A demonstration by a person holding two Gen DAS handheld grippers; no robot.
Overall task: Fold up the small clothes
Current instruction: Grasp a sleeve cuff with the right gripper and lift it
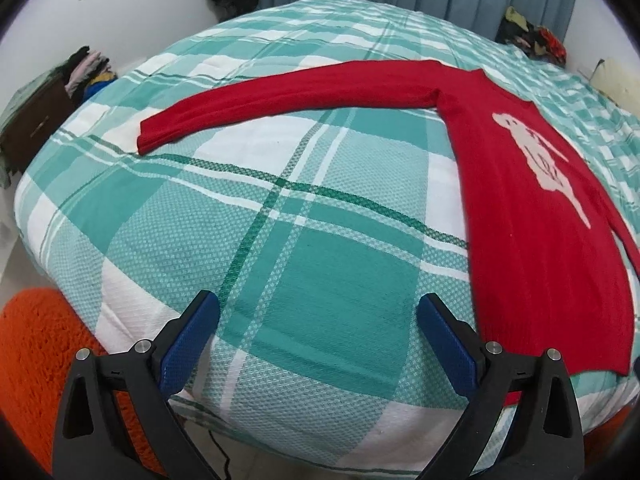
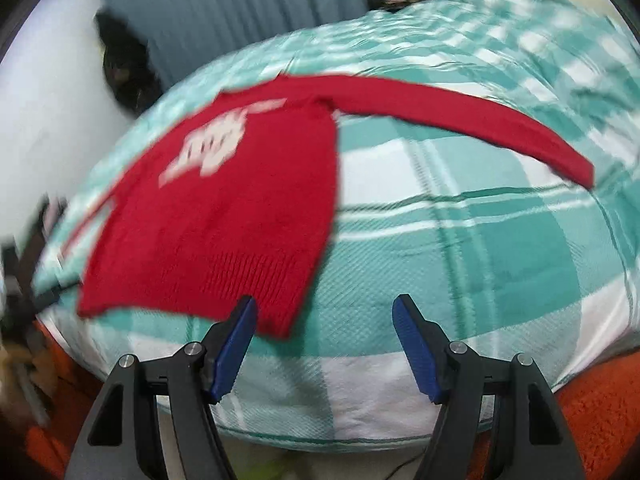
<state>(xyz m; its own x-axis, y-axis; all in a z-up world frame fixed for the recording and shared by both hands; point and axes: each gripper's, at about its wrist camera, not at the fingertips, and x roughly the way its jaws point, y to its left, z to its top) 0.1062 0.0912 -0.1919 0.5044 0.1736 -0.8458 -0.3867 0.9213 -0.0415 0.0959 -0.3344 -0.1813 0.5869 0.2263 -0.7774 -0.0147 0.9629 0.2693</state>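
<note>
Red knit sweater (image 1: 532,216) with a pale chest motif lies flat on a teal-and-white checked bed (image 1: 280,208), hem near the front edge, both sleeves spread wide. Left gripper (image 1: 318,312) and right gripper (image 2: 322,314) hover above that edge, jaws apart and empty, over an orange rug (image 1: 36,344).

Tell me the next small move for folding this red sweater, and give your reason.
Probably bring the left gripper to the cuff of the outstretched sleeve to fold it across the red sweater. The sweater lies flat on the checked bedspread, both sleeves spread, and both grippers, including the right gripper, are open and empty.
</note>
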